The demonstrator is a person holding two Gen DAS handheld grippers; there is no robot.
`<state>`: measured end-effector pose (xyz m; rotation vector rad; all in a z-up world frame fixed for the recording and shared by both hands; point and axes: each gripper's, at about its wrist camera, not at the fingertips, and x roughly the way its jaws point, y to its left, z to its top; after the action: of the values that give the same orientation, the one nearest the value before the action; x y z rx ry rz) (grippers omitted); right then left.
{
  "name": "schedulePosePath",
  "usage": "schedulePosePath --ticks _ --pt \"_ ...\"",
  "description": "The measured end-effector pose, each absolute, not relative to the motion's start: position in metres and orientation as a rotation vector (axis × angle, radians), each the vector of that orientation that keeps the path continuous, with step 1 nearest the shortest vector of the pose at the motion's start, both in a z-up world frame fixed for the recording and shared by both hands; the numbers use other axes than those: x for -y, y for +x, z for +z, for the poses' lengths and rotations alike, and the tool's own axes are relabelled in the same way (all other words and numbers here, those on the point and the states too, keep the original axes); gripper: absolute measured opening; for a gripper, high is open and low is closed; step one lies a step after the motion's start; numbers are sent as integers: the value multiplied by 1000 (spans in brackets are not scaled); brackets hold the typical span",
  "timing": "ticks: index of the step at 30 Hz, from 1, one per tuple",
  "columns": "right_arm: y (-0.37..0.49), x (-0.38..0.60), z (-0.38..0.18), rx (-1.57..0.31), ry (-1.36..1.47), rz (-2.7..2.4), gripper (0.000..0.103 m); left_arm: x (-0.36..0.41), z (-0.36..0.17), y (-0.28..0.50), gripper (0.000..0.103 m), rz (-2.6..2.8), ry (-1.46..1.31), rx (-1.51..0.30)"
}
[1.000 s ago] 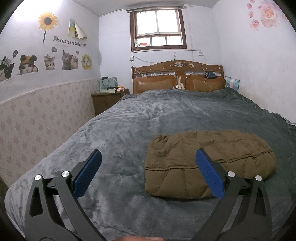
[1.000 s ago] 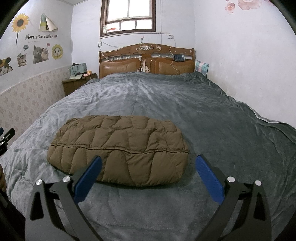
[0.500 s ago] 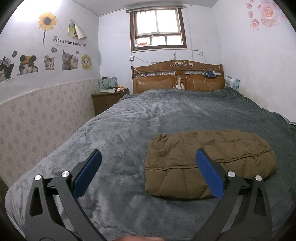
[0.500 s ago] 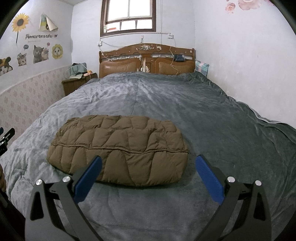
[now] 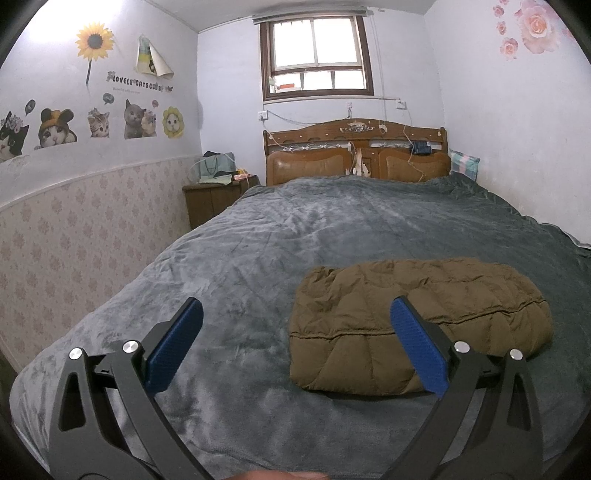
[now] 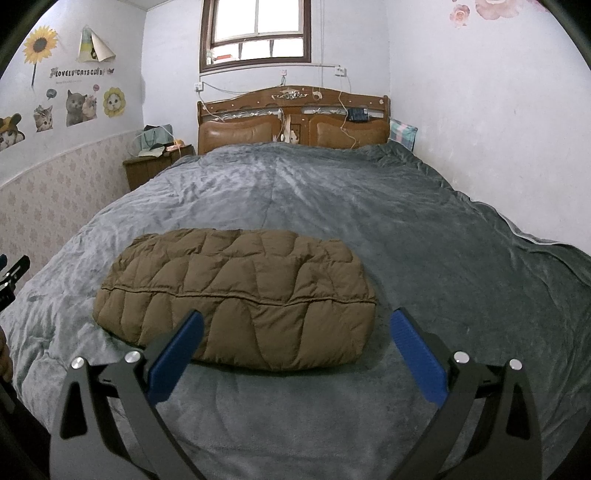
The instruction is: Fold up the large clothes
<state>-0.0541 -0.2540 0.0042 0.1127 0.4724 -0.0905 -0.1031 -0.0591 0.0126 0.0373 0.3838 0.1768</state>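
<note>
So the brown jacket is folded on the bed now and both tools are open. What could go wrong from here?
1. The puffy brown jacket is a thick bundle; with nothing pressing on it, the top layer may spring up and loosen the fold.
2. The right tool hangs close in front of the bundle's near edge, so a careless forward move could push it out of shape.
3. The grey blanket looks soft and plush; dragging the bundle may wrinkle it.

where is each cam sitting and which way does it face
Left wrist: on the left gripper, near the bed's foot, facing the headboard; jacket lies right of centre; open blue fingers show.
Right wrist: on the right gripper, same heading, jacket just left of centre; open fingers show, left gripper's tip at the left edge.
Shared: jacket, bed, headboard, window.
</note>
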Motion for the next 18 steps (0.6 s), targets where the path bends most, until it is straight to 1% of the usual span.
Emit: schedulePosePath --ticks 18 --pt "-54 254 4 -474 112 -91 101 59 13 -104 100 181 37 -386"
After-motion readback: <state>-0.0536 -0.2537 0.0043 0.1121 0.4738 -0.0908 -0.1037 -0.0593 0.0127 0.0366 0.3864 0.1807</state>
